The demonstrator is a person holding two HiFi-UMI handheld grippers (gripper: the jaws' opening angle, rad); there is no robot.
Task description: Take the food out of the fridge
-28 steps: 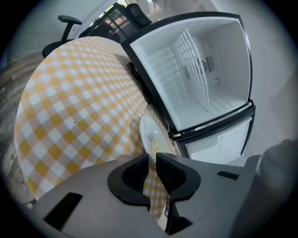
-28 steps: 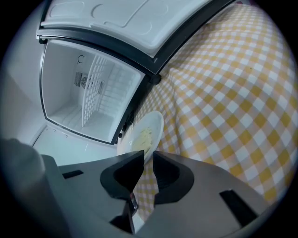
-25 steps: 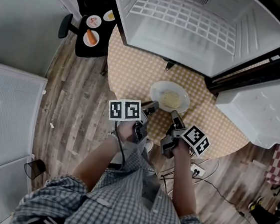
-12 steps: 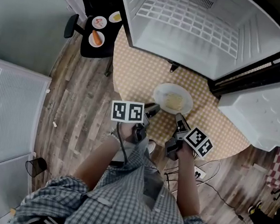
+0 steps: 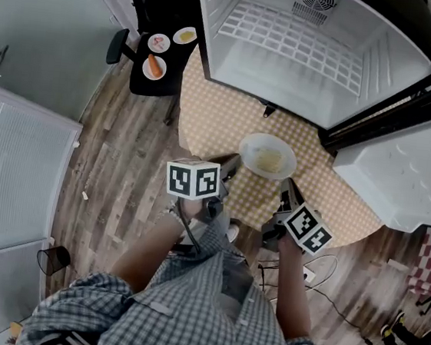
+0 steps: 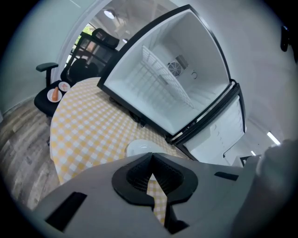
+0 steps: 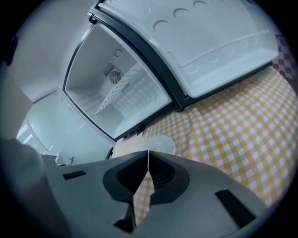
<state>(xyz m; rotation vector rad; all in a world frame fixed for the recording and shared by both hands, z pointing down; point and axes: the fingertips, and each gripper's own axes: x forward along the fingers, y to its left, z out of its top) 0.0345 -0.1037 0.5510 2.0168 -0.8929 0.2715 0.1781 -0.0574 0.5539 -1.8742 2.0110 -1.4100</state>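
My left hand-held gripper (image 5: 230,162) and right hand-held gripper (image 5: 285,186) are both closed tight, empty. The plate (image 5: 267,157) sits on the table (image 5: 214,114) at their twelve o'clock.

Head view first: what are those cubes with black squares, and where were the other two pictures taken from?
No robot here: a person holds a two-jaw tool in each hand, the left gripper and right gripper; the cubes are part of them. The head view looks down from the person's head; the other two look along each gripper's jaws. Both are shut and empty. On the checked table sits a plate of food before an open fridge.
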